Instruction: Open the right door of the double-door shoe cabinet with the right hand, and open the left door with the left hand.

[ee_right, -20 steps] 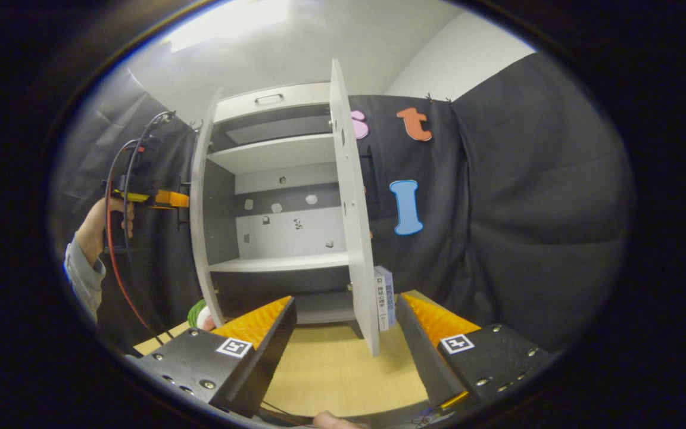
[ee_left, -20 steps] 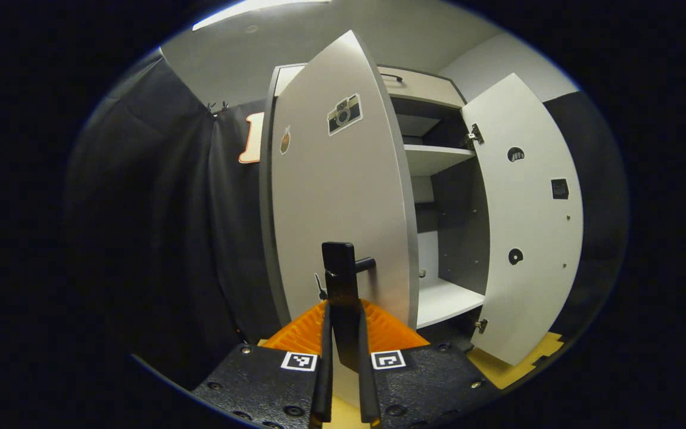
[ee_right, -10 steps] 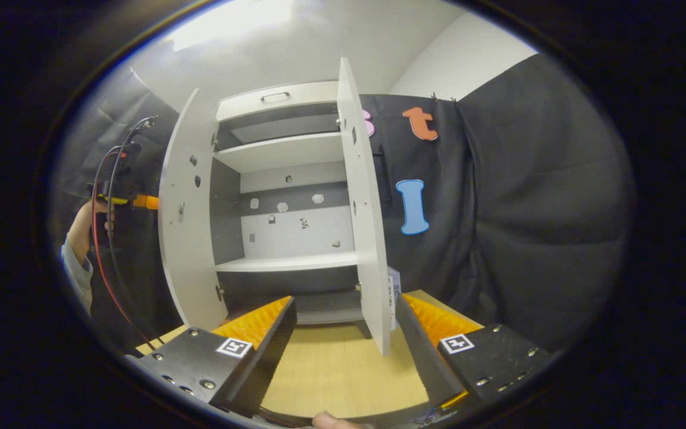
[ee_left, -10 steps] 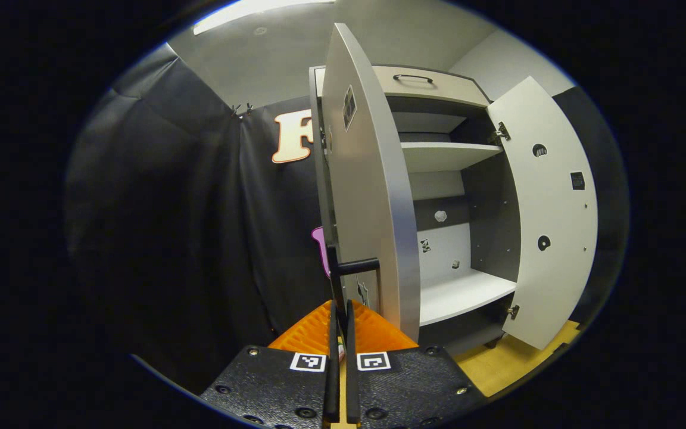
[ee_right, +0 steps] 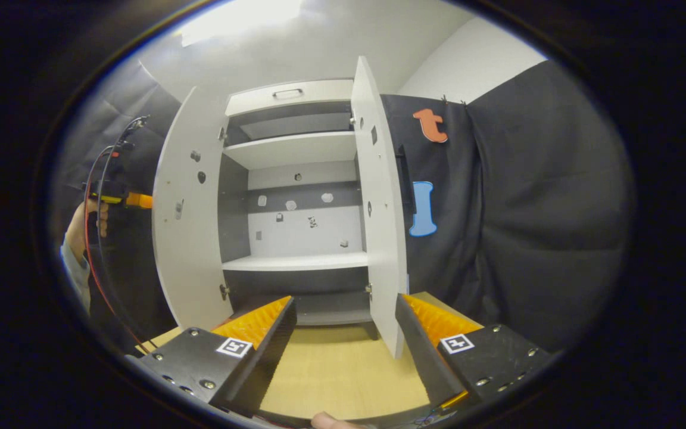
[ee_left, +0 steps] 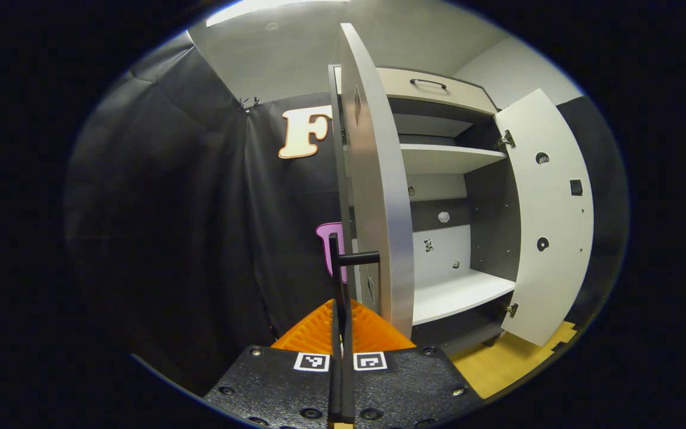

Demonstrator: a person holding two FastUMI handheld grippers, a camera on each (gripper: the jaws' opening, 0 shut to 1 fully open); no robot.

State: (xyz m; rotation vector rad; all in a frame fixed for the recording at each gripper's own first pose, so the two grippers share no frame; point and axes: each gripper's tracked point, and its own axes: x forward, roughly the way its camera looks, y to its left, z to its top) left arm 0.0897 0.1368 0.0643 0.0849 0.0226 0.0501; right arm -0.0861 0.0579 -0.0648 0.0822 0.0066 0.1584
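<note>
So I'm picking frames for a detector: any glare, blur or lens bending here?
Left gripper view: sharp, the left door bows from fisheye, a ceiling light glares mildly. Right gripper view: the ceiling light blows out, the right door curves, the shelves stay crisp.

Black textured bodies with dark screws are seen on the left gripper [ee_left: 340, 333] and right gripper [ee_right: 343, 325], each bearing two square black-and-white markers and orange ribbed blocks. Red and black cables [ee_right: 94, 238] and a light sleeve [ee_right: 76, 280] are noted.
</note>
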